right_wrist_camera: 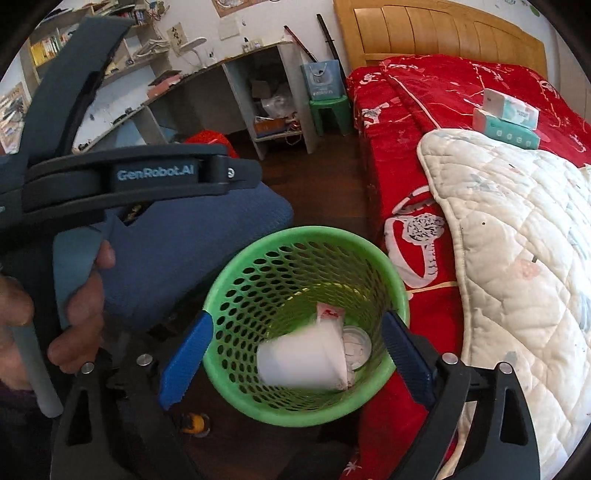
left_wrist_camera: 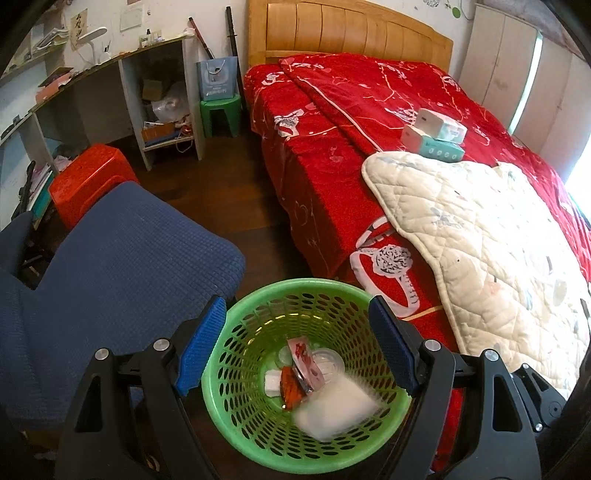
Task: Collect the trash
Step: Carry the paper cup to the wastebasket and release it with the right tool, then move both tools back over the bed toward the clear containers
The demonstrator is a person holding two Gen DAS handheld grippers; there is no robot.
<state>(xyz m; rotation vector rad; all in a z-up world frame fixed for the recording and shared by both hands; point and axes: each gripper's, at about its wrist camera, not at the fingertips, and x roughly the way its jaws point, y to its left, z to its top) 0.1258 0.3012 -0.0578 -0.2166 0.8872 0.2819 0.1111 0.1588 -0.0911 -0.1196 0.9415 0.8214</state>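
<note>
At the bottom of both frames my left claw (left_wrist_camera: 297, 347) and right claw (right_wrist_camera: 297, 363) hang spread wide and empty over the green bin (left_wrist_camera: 258, 306), where a blurred white cup (right_wrist_camera: 303, 362) lies among wrappers (left_wrist_camera: 301, 363). So I judge much of the trash is already in. Farther up right, two tissue packs (left_wrist_camera: 436, 138) sit on the bed (left_wrist_camera: 332, 122); whether they count as trash I cannot tell.

"GenRobot.AI" showing in pale letters on dark body of left gripper (right_wrist_camera: 155, 173); wall paper (right_wrist_camera: 177, 35) bearing brush characters, not readable.
</note>
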